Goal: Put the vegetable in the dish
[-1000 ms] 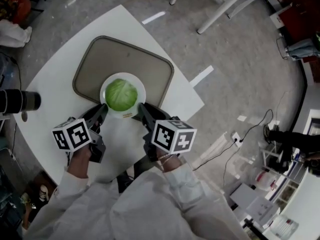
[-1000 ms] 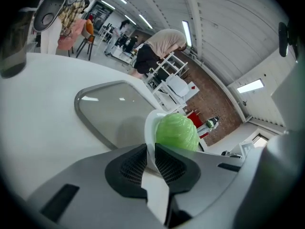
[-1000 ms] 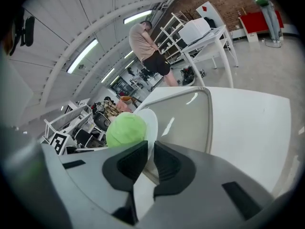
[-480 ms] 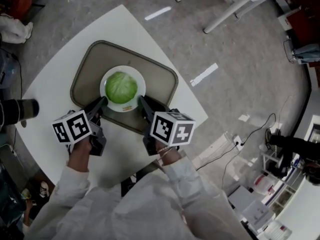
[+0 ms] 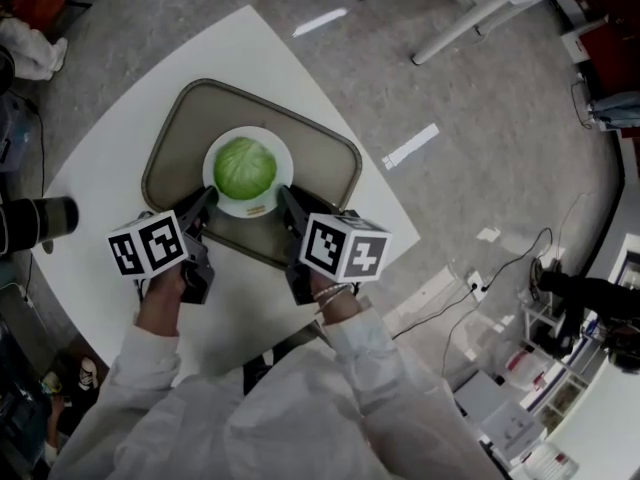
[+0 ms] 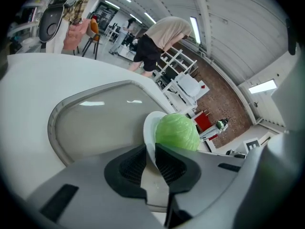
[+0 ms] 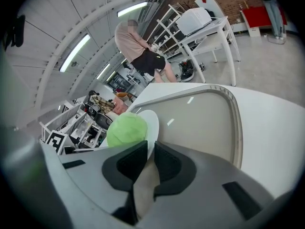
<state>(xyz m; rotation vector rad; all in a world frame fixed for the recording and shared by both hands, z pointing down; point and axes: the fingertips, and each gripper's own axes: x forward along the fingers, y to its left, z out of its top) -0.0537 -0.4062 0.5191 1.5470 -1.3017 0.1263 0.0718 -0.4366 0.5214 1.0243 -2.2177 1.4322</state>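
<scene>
Cabbage (image 5: 244, 167) sits in the middle of the white dish (image 5: 286, 173), so I judge the placing itself done. The dish lies over the grey tray (image 5: 320, 158) on the white surface (image 5: 110, 148); whether it is resting or lifted, I cannot tell. My left tool (image 6: 150, 151) pinches the dish's near-left rim, and my right tool (image 7: 150, 151) pinches its near-right rim. Likely left to do: settle the dish and let go with both.

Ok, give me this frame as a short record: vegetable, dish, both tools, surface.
vegetable: green cabbage, sitting on the dish
dish: white plate, over the tray; resting or lifted, unclear
left tool: shut on the plate's rim
right tool: shut on the opposite rim
surface: white table
</scene>
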